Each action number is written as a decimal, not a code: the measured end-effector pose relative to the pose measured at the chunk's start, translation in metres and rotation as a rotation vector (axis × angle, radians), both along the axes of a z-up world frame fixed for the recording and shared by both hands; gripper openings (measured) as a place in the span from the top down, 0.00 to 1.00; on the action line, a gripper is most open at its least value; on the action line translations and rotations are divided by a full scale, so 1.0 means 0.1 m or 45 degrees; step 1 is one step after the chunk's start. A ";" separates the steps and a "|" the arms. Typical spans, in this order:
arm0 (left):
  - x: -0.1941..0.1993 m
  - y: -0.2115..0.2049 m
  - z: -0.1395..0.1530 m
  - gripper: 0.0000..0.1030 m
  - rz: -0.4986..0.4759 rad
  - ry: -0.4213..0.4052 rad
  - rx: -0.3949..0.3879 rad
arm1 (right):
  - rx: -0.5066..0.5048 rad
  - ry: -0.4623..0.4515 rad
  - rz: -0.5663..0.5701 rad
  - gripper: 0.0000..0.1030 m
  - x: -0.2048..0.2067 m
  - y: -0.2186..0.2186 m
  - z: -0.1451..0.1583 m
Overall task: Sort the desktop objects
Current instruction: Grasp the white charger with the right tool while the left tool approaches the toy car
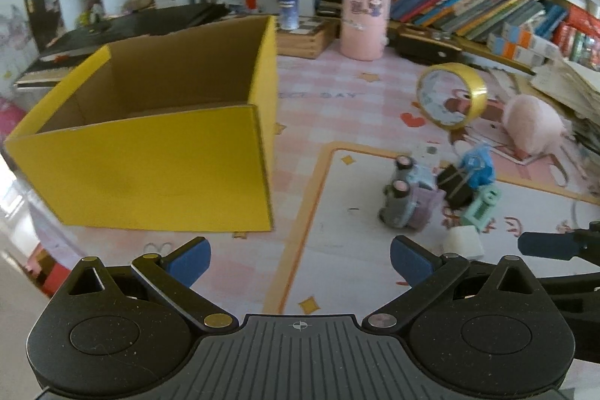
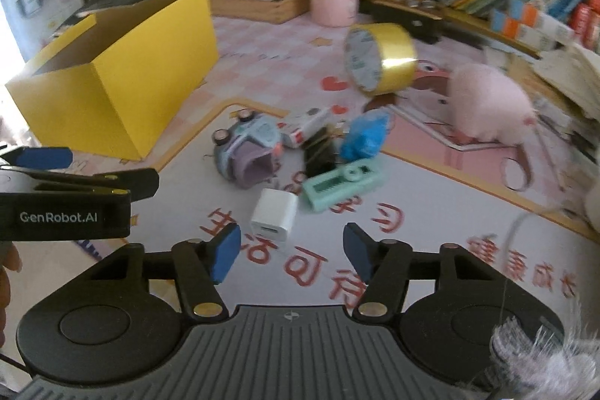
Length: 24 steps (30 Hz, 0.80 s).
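An open yellow cardboard box stands on the desk mat at the left, and I see nothing in the part of its inside that shows. A pile of small things lies to its right: a toy car, a white charger cube, a mint green block, a black binder clip and a blue crumpled thing. My left gripper is open and empty, in front of the box. My right gripper is open and empty, just short of the charger cube.
A yellow tape roll stands on edge behind the pile, beside a pink plush. A pink canister, a spray bottle, a wooden box and rows of books line the back.
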State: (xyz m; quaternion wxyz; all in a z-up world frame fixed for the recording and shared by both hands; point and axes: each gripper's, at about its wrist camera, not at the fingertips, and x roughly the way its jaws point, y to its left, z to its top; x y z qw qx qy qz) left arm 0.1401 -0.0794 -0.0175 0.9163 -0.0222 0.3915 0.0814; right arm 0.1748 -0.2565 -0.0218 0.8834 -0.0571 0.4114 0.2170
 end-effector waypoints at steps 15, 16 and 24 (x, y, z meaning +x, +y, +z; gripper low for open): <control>-0.01 0.07 0.04 0.00 0.145 0.013 0.051 | -0.066 0.066 0.161 0.53 0.32 0.27 -0.23; -0.01 0.06 0.04 0.00 0.144 0.012 0.051 | -0.067 0.059 0.171 0.56 0.33 0.28 -0.24; 0.09 -0.06 0.03 0.00 0.085 0.013 0.028 | -0.065 0.044 0.205 0.71 0.34 0.18 -0.21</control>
